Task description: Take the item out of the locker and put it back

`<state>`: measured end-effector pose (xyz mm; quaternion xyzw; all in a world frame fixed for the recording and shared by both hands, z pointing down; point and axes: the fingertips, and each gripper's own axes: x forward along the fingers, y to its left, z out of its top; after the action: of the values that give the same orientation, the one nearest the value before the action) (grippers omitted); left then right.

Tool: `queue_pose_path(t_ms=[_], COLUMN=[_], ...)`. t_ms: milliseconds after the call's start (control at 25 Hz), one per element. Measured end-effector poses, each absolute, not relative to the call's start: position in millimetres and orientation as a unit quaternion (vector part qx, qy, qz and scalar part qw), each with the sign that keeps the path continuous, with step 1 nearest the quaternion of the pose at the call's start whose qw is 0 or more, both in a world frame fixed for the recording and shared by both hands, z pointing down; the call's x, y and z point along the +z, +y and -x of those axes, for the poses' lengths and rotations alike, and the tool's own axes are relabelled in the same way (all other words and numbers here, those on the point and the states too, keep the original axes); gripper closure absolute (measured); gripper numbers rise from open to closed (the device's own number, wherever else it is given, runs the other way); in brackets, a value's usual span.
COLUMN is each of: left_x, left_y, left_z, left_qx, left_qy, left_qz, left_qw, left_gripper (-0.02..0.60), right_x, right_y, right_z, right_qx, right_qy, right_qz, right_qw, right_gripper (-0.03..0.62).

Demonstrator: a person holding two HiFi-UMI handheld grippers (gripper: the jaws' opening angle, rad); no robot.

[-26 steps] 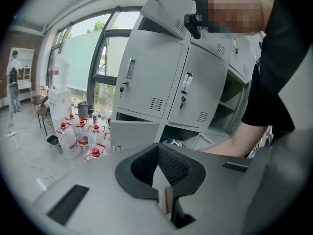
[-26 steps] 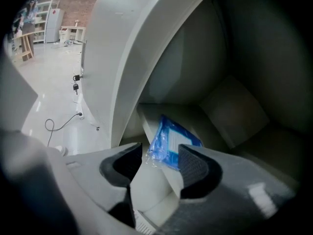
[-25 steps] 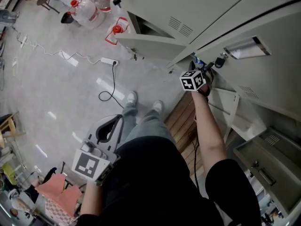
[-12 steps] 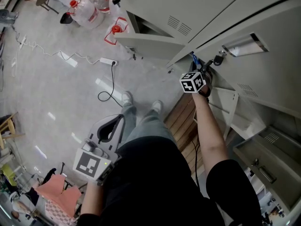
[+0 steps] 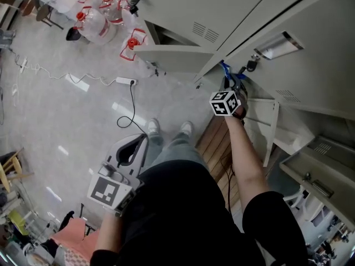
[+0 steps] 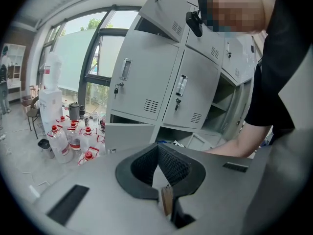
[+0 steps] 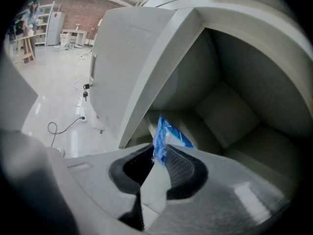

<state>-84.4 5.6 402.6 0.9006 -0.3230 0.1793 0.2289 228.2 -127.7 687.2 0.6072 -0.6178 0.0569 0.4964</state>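
You are stretching your right arm forward, the right gripper having just been closing its jaws on a blue packet; you are holding the left gripper low at your side, jaws together.

No legible text, brand or number. Right gripper cube, left gripper cube: black-and-white square codes, no letters. Water bottles, blue packet: print too small to read.

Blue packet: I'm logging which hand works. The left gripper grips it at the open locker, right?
Wrong gripper. It is the right gripper that grips the blue packet at the open locker; its fingers have just been closing, with the packet between them. The right gripper view shows it.
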Motion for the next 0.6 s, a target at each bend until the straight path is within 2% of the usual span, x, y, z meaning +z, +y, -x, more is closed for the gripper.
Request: queue_pose_path(t_ms=[600], left_x=[388], left_y=[-13], left_z=[76], left_qx=[0.161], left_qy=[-0.232], left_qz=[-0.937], left_qw=[0.207], left_gripper=[0.572], right_x=[626], right_y=[-64], right_z=[-186], right_qx=[0.147], right_qy=[-0.634], right_qz=[-0.637], right_qw=[0.412], right_gripper=[0.539])
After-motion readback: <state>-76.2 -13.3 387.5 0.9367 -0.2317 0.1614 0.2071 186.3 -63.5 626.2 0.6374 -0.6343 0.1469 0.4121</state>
